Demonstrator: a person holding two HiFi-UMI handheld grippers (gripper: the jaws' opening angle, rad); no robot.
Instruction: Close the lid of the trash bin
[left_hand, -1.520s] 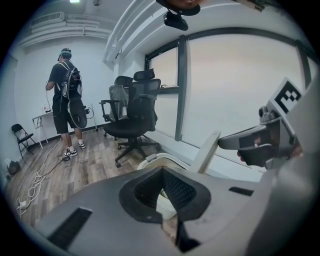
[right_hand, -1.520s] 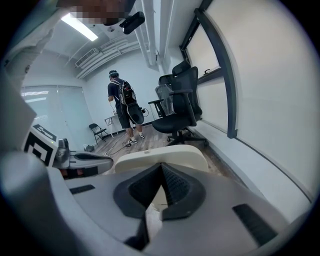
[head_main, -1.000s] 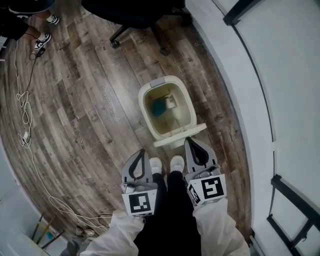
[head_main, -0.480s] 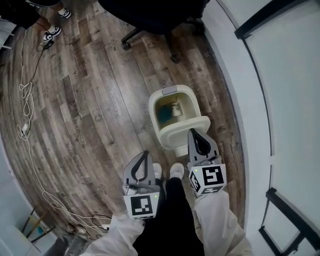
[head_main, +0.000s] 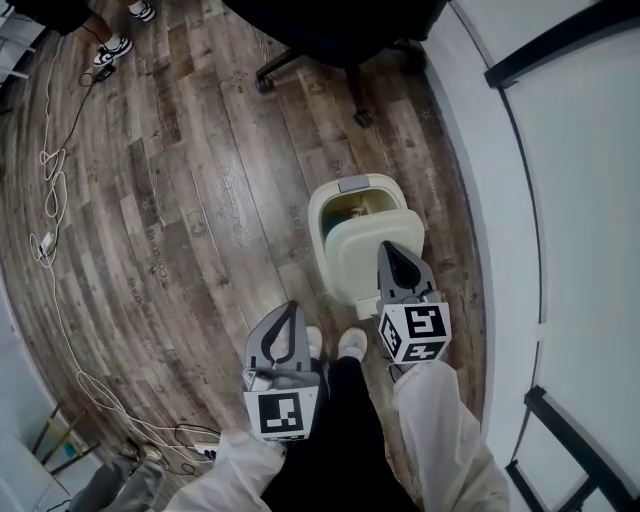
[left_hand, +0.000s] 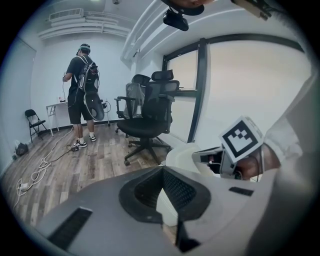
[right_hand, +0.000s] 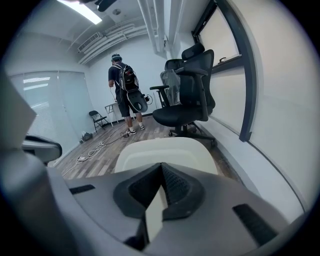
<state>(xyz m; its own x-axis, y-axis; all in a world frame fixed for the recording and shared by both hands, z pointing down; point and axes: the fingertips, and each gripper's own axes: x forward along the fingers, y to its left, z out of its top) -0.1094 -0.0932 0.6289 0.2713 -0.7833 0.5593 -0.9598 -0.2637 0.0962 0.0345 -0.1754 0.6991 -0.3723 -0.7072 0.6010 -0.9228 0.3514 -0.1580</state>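
The cream trash bin (head_main: 343, 192) stands on the wood floor (head_main: 200, 200), close to the white wall (head_main: 560, 200) and just in front of the wearer's shoes (head_main: 352, 342). Its lid (head_main: 362, 248) is tilted over the opening and covers most of it; in the head view only a dark strip of the inside shows at the far end. The right gripper (head_main: 388, 252) lies with its tip over the near part of the lid, but from above I cannot tell if it really touches. The right gripper view gives the lid (right_hand: 165, 150) as a broad pale surface directly ahead of the jaws, which are pressed together at the tip with nothing between them. The left gripper (head_main: 286, 310) is held apart from the bin, above the left shoe, and its own view shows its jaws also together and holding nothing. Only the gripper views show the room: a black office chair (left_hand: 150, 115) and a person (left_hand: 82, 95) standing far back. The head view alone shows the cables (head_main: 50, 200) on the floor.
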